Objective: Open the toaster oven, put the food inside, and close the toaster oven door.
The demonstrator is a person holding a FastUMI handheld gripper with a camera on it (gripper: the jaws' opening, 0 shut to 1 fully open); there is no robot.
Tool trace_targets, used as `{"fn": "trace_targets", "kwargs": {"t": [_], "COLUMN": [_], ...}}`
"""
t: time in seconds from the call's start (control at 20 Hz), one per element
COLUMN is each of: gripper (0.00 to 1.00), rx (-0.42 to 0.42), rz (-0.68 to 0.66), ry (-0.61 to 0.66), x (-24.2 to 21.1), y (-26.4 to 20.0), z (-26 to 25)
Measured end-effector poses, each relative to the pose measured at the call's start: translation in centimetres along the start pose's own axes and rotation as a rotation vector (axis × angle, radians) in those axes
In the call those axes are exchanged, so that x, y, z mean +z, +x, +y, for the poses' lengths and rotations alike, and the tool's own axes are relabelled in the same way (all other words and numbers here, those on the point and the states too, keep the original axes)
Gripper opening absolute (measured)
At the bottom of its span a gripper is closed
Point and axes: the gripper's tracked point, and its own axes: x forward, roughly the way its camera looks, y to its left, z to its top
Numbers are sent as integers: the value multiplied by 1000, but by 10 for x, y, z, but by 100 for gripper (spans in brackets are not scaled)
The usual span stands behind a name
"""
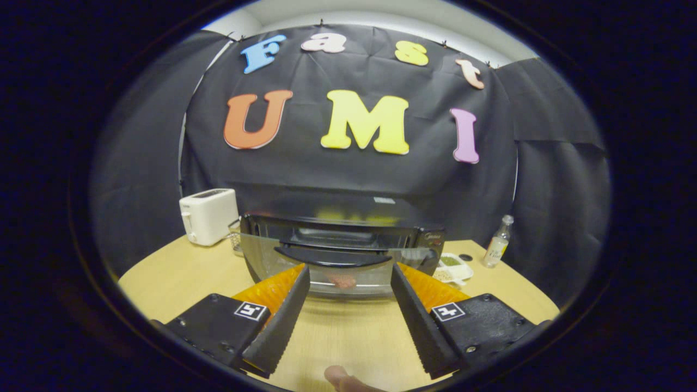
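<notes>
Tongs (349,269): spread wide, gripping nothing, aimed at the toaster oven (337,226) just ahead on the table (174,277). Door apparently tilted part-way, handle (332,257) between the fingertips and slightly beyond; pinkish food (342,281) seen through the lower glass, seemingly inside. Probably door work next: meet the handle at its middle, follow the hinge arc, avoid pushing on the glass. Badge on the oven's right panel and label on the far-right bottle (498,245): too small to read.

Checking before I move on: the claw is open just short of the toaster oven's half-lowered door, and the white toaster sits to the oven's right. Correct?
Not quite. The gripper view shows the white toaster left of the toaster oven, not right. The rest holds: the claw is open, just short of the half-lowered door.
</notes>
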Motion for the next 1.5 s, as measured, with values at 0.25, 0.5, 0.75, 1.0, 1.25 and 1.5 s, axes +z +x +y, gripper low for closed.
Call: {"fn": "trace_targets", "kwargs": {"t": [0.25, 0.5, 0.75, 1.0, 1.25, 1.5], "gripper": [96, 96, 95, 99, 99, 99], "rx": [-10, -12, -38, -55, -5, 15], "rz": [-190, -250, -345, -393, -349, -313], "ry": [8, 59, 126, 102, 76, 92], "x": [67, 110, 145, 147, 131, 121], "y": [-93, -166, -243, -274, -265, -250], "z": [-32, -72, -126, -137, -121, -114]}}
